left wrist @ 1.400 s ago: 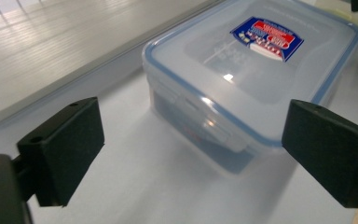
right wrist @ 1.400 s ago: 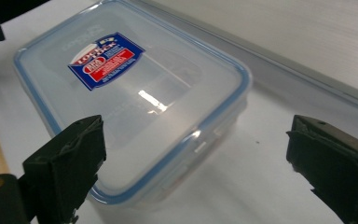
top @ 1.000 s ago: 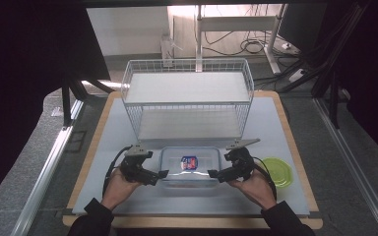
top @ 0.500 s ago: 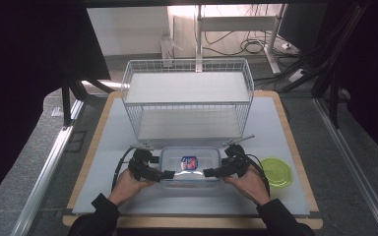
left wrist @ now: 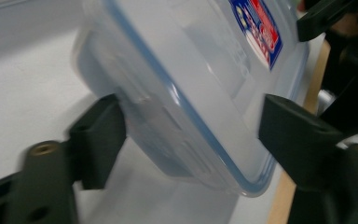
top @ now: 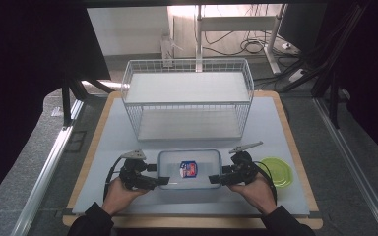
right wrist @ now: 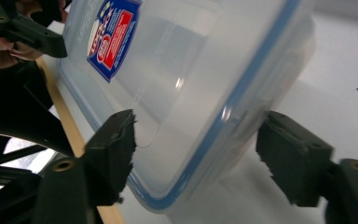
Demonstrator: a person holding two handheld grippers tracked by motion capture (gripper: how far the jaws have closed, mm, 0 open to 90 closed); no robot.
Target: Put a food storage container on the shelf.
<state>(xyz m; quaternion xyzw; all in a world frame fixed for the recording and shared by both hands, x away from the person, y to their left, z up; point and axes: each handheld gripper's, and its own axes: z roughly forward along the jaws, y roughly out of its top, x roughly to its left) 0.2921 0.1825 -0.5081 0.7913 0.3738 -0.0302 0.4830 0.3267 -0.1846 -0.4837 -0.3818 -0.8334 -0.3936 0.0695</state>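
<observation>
High view: a clear rectangular plastic container with a blue-rimmed lid and a red-and-blue label lies flat on the white table, near its front edge, in front of a white wire basket and left of a green lid. The left gripper and right gripper reach inward from either short end, hands low behind them. Each gripper's jaws are spread wide, straddling a container corner without clamping it.
</observation>
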